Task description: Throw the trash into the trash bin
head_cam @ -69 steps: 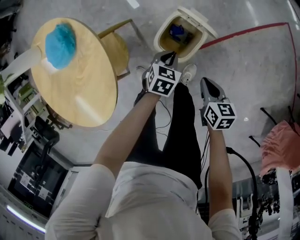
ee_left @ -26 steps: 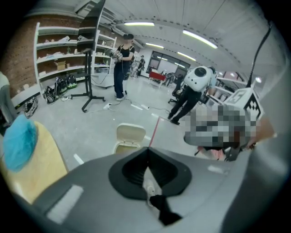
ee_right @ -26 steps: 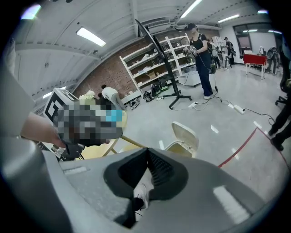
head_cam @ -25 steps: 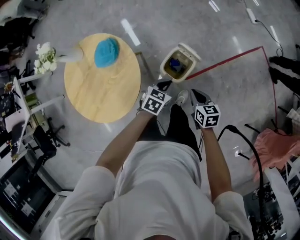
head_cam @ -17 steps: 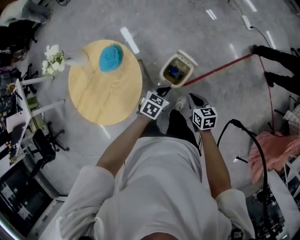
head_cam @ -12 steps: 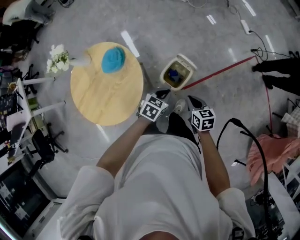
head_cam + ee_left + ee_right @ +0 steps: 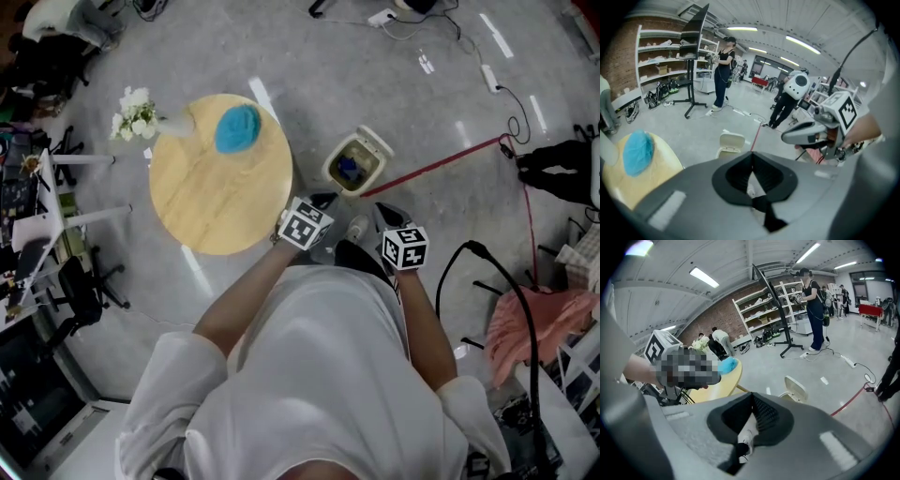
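Note:
The cream trash bin [image 7: 356,164] stands on the floor with its lid [image 7: 379,142] swung up, and something blue [image 7: 349,169] lies inside it. My left gripper [image 7: 325,201] hangs just short of the bin, shut and empty. To its right, beside the bin, my right gripper [image 7: 383,211] is also shut with nothing in it. In the left gripper view the shut left gripper [image 7: 751,155] points past the bin [image 7: 729,143]. From the right gripper view the shut right gripper [image 7: 752,397] has the bin [image 7: 796,388] ahead. A fluffy blue ball [image 7: 237,127] rests on the round wooden table [image 7: 211,202].
A white vase of flowers [image 7: 141,116] stands at the table's far edge. A red line [image 7: 441,163] runs across the grey floor past the bin. Black cables [image 7: 487,281] and pink cloth [image 7: 534,323] lie at right. Shelves and a person [image 7: 723,70] stand far off.
The head view has risen and the bin and table look smaller. Both grippers have lifted up and away from the bin, still shut.

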`<state>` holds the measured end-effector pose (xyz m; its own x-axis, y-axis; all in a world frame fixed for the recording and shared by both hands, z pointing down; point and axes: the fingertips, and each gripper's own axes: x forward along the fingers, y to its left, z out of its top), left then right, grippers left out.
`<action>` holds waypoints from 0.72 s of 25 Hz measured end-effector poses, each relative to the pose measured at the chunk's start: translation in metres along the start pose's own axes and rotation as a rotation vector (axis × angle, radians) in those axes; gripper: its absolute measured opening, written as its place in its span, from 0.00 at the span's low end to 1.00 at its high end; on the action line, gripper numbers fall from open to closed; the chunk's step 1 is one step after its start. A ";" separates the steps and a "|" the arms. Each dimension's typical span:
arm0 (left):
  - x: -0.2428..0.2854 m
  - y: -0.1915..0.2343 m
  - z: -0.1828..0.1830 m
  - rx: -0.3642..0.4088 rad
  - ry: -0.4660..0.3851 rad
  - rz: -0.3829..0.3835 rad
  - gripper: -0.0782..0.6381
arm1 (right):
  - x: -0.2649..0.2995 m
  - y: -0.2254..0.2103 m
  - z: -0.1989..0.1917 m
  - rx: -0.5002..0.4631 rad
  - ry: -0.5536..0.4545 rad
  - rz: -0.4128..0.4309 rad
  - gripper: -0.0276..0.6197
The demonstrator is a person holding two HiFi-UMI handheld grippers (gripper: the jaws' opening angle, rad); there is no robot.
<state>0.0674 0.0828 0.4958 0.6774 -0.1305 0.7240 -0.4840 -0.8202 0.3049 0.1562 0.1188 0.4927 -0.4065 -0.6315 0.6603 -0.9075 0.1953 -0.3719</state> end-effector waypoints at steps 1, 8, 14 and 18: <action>-0.001 0.000 -0.001 0.000 0.000 0.002 0.12 | 0.000 0.001 0.001 -0.003 0.001 0.002 0.04; -0.006 0.001 -0.008 -0.033 0.015 0.016 0.12 | 0.003 0.001 0.003 -0.006 0.002 0.021 0.04; -0.004 0.002 -0.013 -0.068 0.001 0.045 0.12 | 0.001 -0.012 -0.001 -0.026 0.023 0.039 0.04; 0.001 0.000 -0.016 -0.101 -0.006 0.071 0.12 | 0.000 -0.024 -0.003 -0.046 0.035 0.054 0.04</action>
<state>0.0584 0.0915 0.5065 0.6422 -0.1898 0.7427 -0.5840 -0.7487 0.3136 0.1778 0.1160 0.5037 -0.4578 -0.5927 0.6627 -0.8877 0.2634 -0.3776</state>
